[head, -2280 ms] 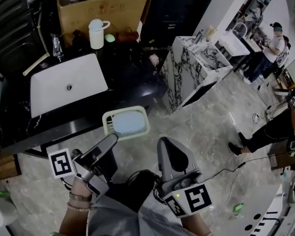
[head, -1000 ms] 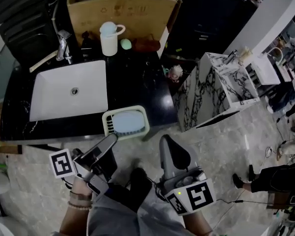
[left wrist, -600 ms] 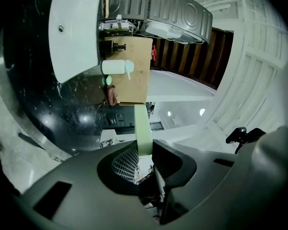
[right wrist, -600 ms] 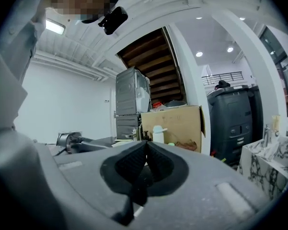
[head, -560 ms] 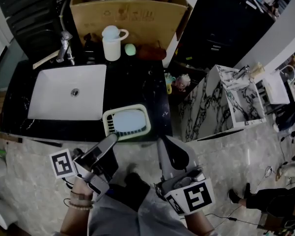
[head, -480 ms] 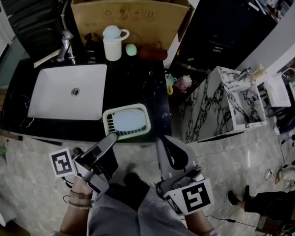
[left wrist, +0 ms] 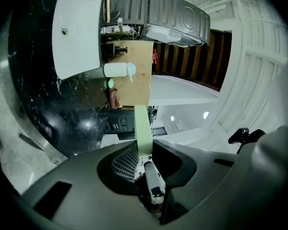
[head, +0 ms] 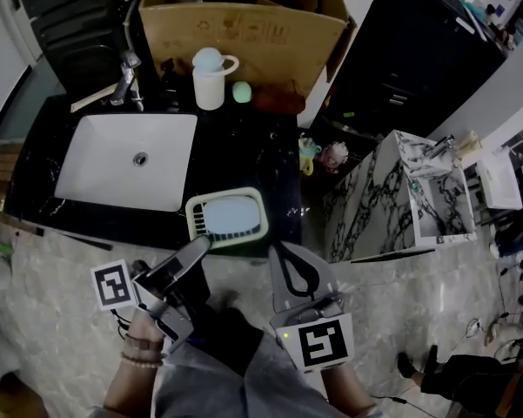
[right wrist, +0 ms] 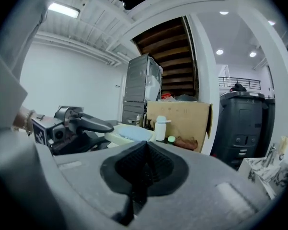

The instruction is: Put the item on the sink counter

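The item is a pale green soap dish [head: 227, 217] with a light blue bar in it. My left gripper [head: 200, 244] is shut on its near rim and holds it level over the front edge of the black sink counter [head: 252, 151]. In the left gripper view the dish's green rim [left wrist: 143, 128] stands edge-on between the jaws of the left gripper [left wrist: 144, 153]. In the right gripper view the dish [right wrist: 129, 133] shows beside that gripper. My right gripper [head: 289, 259] is shut and empty, just right of the dish and short of the counter.
A white basin [head: 130, 159] with a faucet [head: 129, 75] fills the counter's left. A white cup [head: 211, 78], a small green thing [head: 242, 92] and a cardboard box [head: 244, 29] line the back. A marble cabinet [head: 418, 203] stands to the right on the floor.
The sink counter has come closer to both grippers, so the dish now hangs over its front edge. The grip on the dish is the same, and the right gripper stays shut.
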Demonstrator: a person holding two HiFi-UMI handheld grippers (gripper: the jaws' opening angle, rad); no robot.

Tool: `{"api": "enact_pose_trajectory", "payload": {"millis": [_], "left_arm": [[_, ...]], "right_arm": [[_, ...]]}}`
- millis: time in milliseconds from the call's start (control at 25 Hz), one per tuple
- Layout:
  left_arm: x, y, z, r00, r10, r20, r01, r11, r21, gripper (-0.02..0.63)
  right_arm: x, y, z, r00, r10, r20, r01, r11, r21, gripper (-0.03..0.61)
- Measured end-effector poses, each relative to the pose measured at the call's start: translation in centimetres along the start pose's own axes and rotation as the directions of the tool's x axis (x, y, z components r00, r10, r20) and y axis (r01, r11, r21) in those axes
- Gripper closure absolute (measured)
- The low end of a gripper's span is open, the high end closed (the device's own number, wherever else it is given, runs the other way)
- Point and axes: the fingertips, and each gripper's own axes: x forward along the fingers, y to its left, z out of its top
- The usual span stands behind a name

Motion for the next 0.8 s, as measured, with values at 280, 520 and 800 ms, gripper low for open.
{"api": "enact_pose_trajectory", "payload": {"millis": [280, 520, 800], "left_arm": [[-0.2, 0.8, 0.9, 1.0, 0.024, -0.014, -0.024, 1.0, -0.011, 0.526], [0.0, 1.4, 1.5, 0.997, 0.037, -0.064, -0.038, 0.999, -0.019, 0.526], [0.1, 2.2, 2.4, 0.994, 0.039, -0.098, -0.044, 0.998, -0.043, 0.526]], "right_arm": [[1.3, 1.6, -0.6, 0.999, 0.003, -0.044, -0.007, 0.996, -0.086, 0.577], [2.8, 2.8, -0.3, 0.999, -0.023, -0.049, 0.009, 0.962, -0.274, 0.502], [4.9, 5.8, -0.7, 0.998, -0.049, -0.045, 0.01, 0.778, -0.628, 0.454]]}}
